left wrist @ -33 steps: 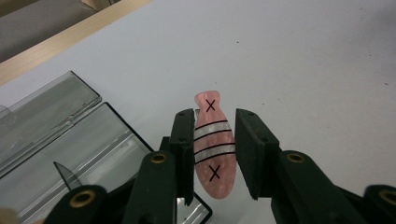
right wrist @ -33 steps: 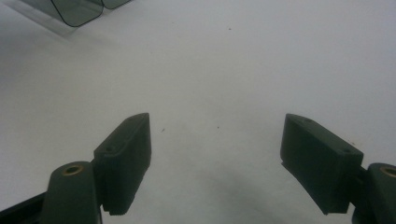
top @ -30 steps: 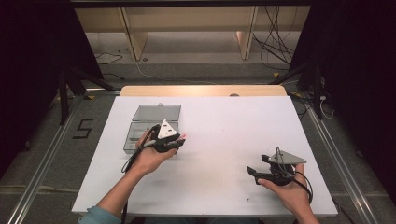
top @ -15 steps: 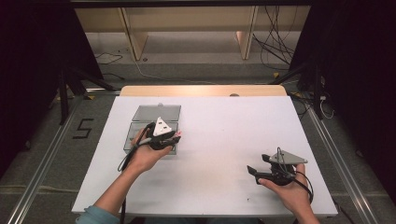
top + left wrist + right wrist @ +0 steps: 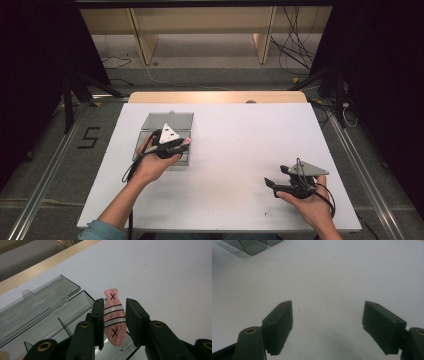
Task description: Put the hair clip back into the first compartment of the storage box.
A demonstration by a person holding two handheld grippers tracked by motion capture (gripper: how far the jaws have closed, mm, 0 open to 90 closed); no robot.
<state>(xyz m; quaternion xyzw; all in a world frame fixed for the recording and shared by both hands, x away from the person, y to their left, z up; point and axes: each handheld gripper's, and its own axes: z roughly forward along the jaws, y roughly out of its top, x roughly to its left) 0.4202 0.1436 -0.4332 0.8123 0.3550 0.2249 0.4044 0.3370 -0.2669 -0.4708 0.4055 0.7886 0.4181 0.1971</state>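
Left gripper view had my left gripper [image 5: 113, 322] clamping the clip [image 5: 114, 317] lengthwise above the case [image 5: 75, 307]; right gripper [image 5: 328, 327] gaped empty.

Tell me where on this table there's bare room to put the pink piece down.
Bare white table stretches between the open clear case and the right gripper, plus the far right corner. It's crowded only at the case, where the left gripper holds the pink piece.

A white counter [image 5: 235, 150] with a wooden far edge stands on grey floor [image 5: 50, 165]. A "5" [image 5: 90, 137] marks the floor at left. Cables [image 5: 295, 45] trail beyond, near wooden shelf legs [image 5: 262, 42].
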